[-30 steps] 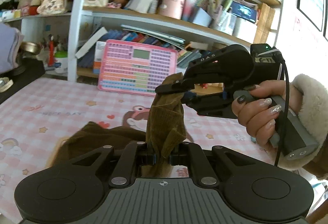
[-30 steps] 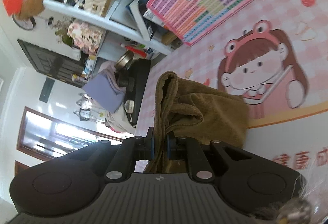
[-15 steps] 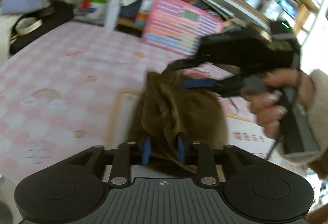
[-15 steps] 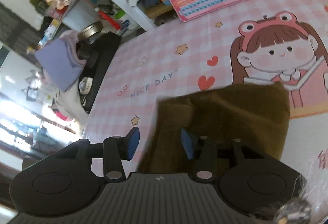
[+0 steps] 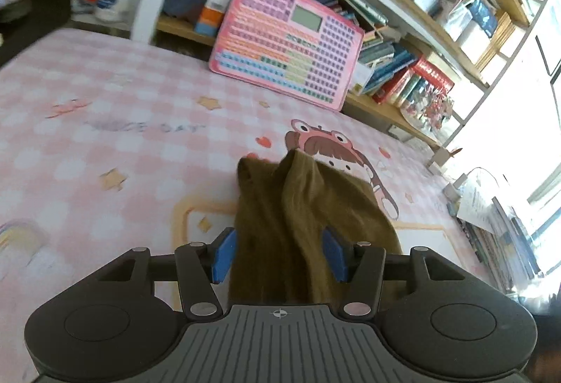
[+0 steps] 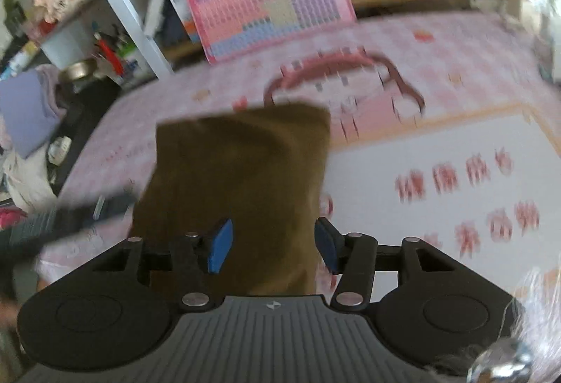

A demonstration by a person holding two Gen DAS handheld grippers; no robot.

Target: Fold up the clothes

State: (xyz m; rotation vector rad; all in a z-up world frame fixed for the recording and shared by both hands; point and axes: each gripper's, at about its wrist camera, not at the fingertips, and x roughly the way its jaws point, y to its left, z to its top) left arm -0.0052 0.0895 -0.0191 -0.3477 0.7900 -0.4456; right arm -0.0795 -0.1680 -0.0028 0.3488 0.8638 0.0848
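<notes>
Both claws, left (image 5: 278, 255) and right (image 6: 271, 250), opening over ribbed brown garment (image 6: 242, 169), unclamped.

An olive-brown garment (image 5: 301, 207) of ribbed, corduroy-like cloth is lying folded on a pink checked cartoon-printed surface. From the right wrist view the garment (image 6: 242, 172) is showing a roughly rectangular outline with a straight far edge. From the left, its far end is bunching up into two raised peaks.

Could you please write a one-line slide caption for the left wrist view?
Left gripper opening over the brown garment, which lies bunched on the pink checked cloth.
</notes>
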